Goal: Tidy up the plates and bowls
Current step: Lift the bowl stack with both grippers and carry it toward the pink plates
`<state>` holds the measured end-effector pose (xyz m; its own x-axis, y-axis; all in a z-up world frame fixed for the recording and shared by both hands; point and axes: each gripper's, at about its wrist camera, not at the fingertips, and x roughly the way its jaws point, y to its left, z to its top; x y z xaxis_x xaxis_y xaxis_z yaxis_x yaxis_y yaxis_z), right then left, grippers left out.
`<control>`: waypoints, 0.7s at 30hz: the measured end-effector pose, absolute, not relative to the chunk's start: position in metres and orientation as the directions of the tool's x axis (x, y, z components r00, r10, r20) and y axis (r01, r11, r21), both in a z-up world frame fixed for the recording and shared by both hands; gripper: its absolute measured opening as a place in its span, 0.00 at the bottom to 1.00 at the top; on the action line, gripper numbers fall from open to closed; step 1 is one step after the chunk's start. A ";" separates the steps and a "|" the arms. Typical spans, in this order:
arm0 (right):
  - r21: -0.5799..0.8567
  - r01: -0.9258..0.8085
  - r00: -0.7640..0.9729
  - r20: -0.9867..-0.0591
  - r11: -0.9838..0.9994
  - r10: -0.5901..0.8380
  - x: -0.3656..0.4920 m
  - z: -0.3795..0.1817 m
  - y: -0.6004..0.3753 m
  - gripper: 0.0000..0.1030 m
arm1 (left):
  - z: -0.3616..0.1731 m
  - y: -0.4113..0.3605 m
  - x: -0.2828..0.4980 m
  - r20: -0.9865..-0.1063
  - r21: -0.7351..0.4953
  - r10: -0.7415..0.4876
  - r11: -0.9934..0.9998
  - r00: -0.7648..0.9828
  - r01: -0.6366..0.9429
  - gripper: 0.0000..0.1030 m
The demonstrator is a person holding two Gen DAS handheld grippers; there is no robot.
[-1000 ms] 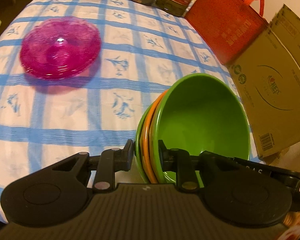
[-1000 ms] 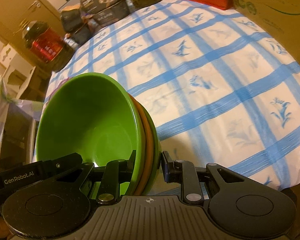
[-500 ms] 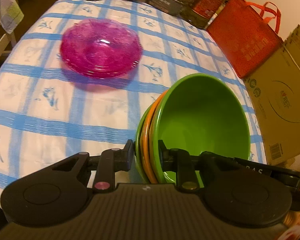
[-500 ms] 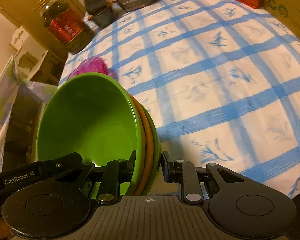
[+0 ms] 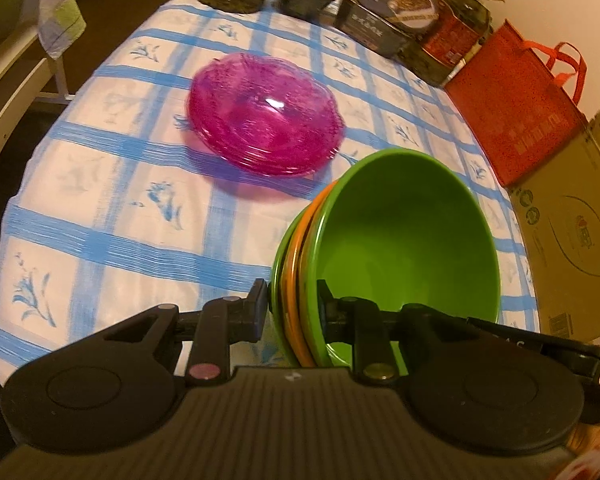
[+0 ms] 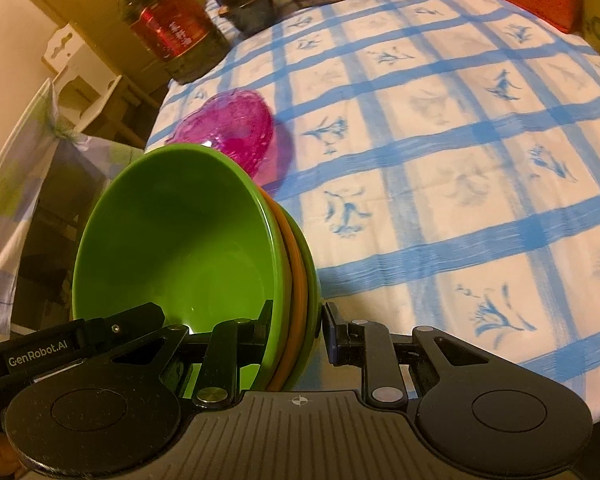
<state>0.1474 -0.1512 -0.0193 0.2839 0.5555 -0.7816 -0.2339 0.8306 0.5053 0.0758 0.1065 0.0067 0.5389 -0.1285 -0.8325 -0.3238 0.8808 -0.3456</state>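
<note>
Both grippers hold one nested stack of bowls [image 5: 408, 240], lifted above the near edge of the bench [image 5: 112, 216]. The stack is three deep: green inside, orange between, green outside. It is tilted on edge in both wrist views.

Left gripper [image 5: 292, 308]: jaws closed narrow across the stacked rims, one finger on the outer wall, the other inside the inner green bowl. In this view the stack sits near right and opens to the right.

Right gripper [image 6: 298, 322]: jaws closed narrow across the rims on the opposite side of the same stack [image 6: 180, 240], one finger inside the bowl, one outside. A black bar marked GenRobot.AI crosses the near left of this view, below the bowl's inside.

Stack of pink glass plates [image 5: 266, 124] rests on the bench, far and left of the bowls in the left wrist view, apart from them. In the right wrist view the pink plates [image 6: 230, 130] show just beyond the top rim of the green bowl, partly hidden by it.

Bench carries a white cloth with a blue check and small blue sprigs. At the far edge: a red-labelled oil jug [image 6: 168, 28] and dark boxes [image 5: 380, 12]. Far right: red tote bag [image 5: 516, 108], with a cardboard box [image 5: 572, 232] just beside it
</note>
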 end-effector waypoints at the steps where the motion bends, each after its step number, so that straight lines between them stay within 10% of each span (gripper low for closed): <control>1: 0.505 -0.238 0.282 -0.782 0.830 0.556 0.147 -0.019 -0.148 0.23 | 0.007 0.109 0.075 -0.832 -0.346 -0.127 0.879 0.540 -0.327 0.20; 21: 0.495 -0.290 0.266 -0.780 0.819 0.566 0.151 -0.008 -0.108 0.23 | 0.019 0.143 0.068 -0.826 -0.354 -0.106 0.862 0.554 -0.363 0.20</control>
<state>0.1511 -0.1081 -0.0077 0.2663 0.5660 -0.7802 -0.2901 0.8190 0.4951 0.0681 0.1433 0.0190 0.5537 -0.1063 -0.8259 -0.3631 0.8618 -0.3543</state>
